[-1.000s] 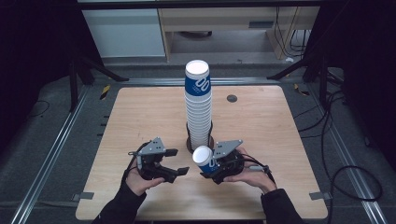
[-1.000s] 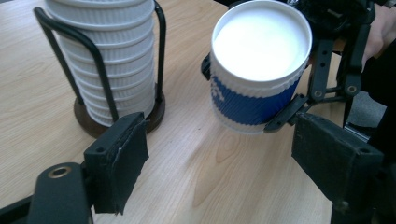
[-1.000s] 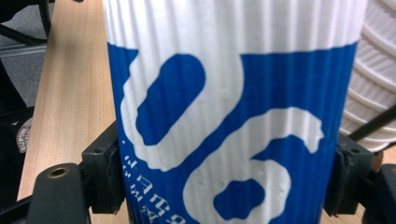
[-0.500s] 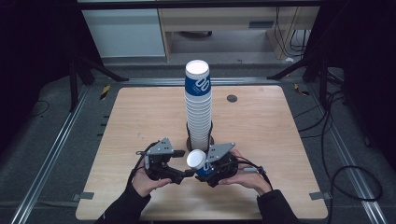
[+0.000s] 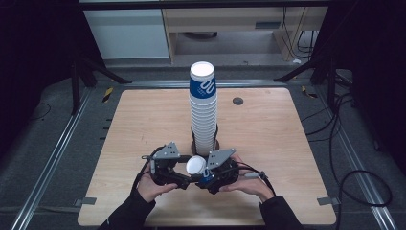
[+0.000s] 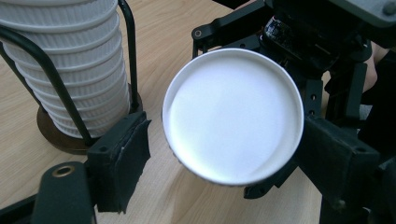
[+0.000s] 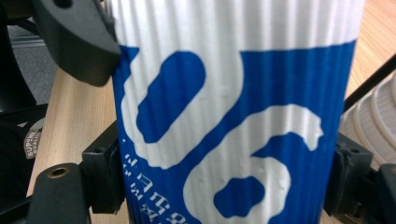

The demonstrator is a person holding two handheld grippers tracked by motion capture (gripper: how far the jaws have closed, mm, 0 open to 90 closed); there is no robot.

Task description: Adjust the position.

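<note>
Item 1, lower left of centre in the high view: left gripper (image 5: 184,178), held low over the table (image 5: 297,158) by the person's left hand (image 5: 152,188), jaws pointed right toward the cup. In the left gripper view its 2 jaws are seen standing apart on either side of the cup's rim, with a gap at the left pad; it is judged open, lined up to take the cup rather than gripping it.

Item 2, centre: 1 paper cup (image 5: 197,166), white with blue print, lying on its side in the air, mouth turned toward the left gripper, presumably so its rim can be taken.

Item 3, directly above it: tall stack of cups (image 5: 203,108) in a black wire holder (image 5: 214,143) at table centre, kept upright by the holder.

Item 4, lower right of centre: right gripper (image 5: 207,173), carried by the right hand (image 5: 249,184), pointing left. In the right gripper view both pads are seen pressed on the cup's ribbed wall; the cup is clamped.
</note>
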